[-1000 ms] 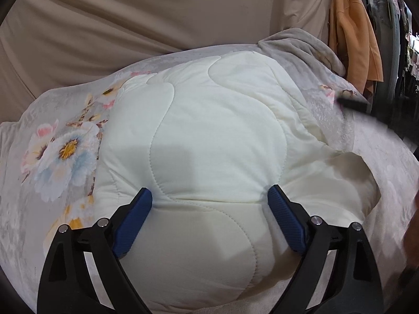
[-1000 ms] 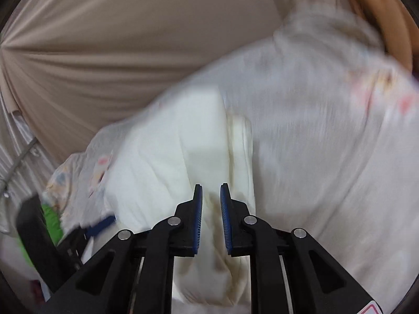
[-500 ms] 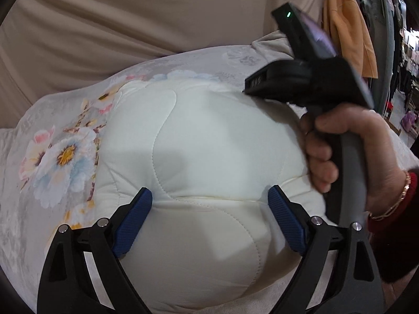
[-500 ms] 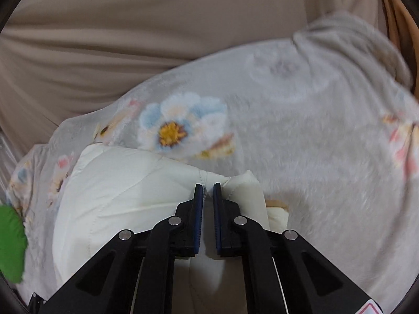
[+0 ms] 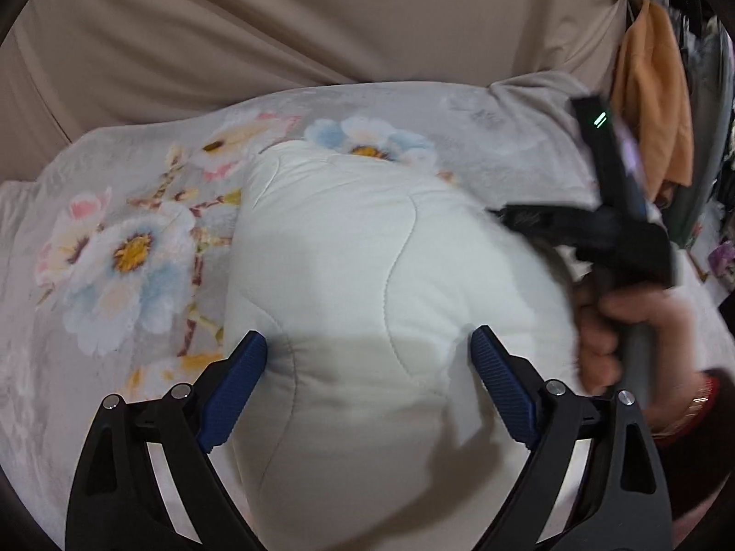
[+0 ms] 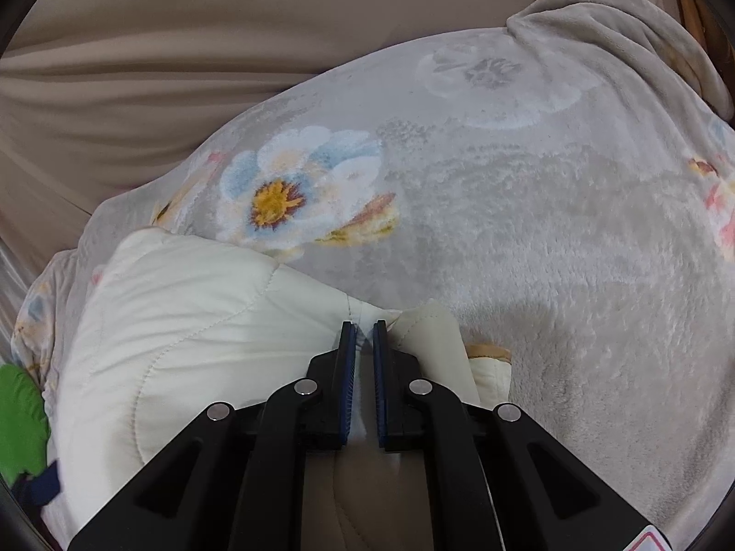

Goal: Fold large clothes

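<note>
A cream quilted garment point(image 5: 367, 252) lies folded into a thick bundle on a floral fleece blanket point(image 5: 115, 252). My left gripper point(image 5: 367, 340) stands open over its near end, one blue finger on each side of the bundle. In the right wrist view, my right gripper point(image 6: 364, 326) is shut on a pinch of the cream garment point(image 6: 193, 312) at its far right corner, with white fabric showing between the pads. A person's hand point(image 5: 615, 321) grips that tool's handle at the bundle's right edge.
The grey fleece blanket point(image 6: 528, 229) covers the whole work surface. A beige draped cloth point(image 5: 275, 23) hangs behind it. An orange garment point(image 5: 652, 105) hangs at the far right. Something green point(image 6: 18, 418) sits at the left edge of the right wrist view.
The right gripper swung down to the garment's right corner and closed on it. The loose right flap is now gathered in. The left view shifted, so the bundle sits further right.
</note>
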